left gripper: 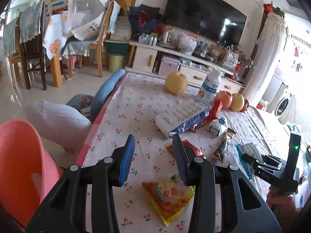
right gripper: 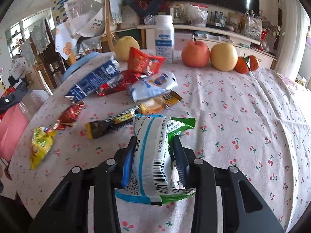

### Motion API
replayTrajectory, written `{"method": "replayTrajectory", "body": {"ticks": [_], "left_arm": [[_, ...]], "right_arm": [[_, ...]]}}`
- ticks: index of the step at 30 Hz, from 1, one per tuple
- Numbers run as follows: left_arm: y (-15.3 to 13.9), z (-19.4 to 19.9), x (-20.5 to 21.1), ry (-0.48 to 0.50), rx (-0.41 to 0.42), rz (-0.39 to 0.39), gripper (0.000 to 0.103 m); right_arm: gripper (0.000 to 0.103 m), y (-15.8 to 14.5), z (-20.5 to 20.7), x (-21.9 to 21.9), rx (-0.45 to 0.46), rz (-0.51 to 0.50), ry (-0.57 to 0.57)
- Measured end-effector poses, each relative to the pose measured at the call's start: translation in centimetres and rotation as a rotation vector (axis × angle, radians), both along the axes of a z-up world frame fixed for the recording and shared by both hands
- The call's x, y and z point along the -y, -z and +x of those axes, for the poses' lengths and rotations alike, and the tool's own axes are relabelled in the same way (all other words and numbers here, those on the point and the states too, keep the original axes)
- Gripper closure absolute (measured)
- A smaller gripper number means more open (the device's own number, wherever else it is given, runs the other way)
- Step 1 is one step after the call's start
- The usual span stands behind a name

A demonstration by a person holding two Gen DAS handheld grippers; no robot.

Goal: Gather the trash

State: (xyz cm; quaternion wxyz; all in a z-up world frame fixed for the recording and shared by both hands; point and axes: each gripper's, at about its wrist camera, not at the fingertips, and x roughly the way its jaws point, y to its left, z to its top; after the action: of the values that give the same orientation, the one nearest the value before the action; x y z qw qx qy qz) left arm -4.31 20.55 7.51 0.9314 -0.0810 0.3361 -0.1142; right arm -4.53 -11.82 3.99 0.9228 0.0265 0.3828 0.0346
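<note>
My left gripper (left gripper: 153,151) is open and empty above the cherry-print table (left gripper: 120,116), just past a yellow snack wrapper (left gripper: 168,200). A pink bin (left gripper: 17,167) stands at the table's left edge. My right gripper (right gripper: 153,147) is shut on a white-and-blue wrapper (right gripper: 151,155) with a green wrapper (right gripper: 180,126) behind it; the right gripper shows in the left wrist view (left gripper: 246,158). On the table lie the yellow wrapper (right gripper: 40,143), a red candy wrapper (right gripper: 70,114), a black-and-yellow sachet (right gripper: 108,125), a blue pack (right gripper: 93,79) and a white pouch (right gripper: 153,87).
Fruit stands at the table's far side: a pear (right gripper: 126,47), an apple (right gripper: 195,54), a second pear (right gripper: 223,57) and tangerines (right gripper: 246,64). A white bottle (right gripper: 164,38) stands between them. A TV cabinet (left gripper: 175,58) and dining chairs (left gripper: 31,54) lie beyond.
</note>
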Motion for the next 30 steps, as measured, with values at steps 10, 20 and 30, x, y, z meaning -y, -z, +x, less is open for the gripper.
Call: {"method": "replayTrajectory", "body": {"ticks": [10, 20, 30], "left_arm": [[3.8, -0.2, 2.2, 0.151, -0.182, 0.078, 0.024], [6.9, 0.3, 5.5, 0.216, -0.269, 0.198, 0.01], [6.4, 0.4, 5.2, 0.183, -0.263, 0.172, 0.031]], "right_arm": [[0.064, -1.2, -1.5, -3.0, 0.027, 0.006, -0.086], [0.064, -1.1, -2.8, -5.2, 0.021, 0.005, -0.145], [0.064, -0.8, -3.6, -6.9, 0.012, 0.004, -0.176]]}}
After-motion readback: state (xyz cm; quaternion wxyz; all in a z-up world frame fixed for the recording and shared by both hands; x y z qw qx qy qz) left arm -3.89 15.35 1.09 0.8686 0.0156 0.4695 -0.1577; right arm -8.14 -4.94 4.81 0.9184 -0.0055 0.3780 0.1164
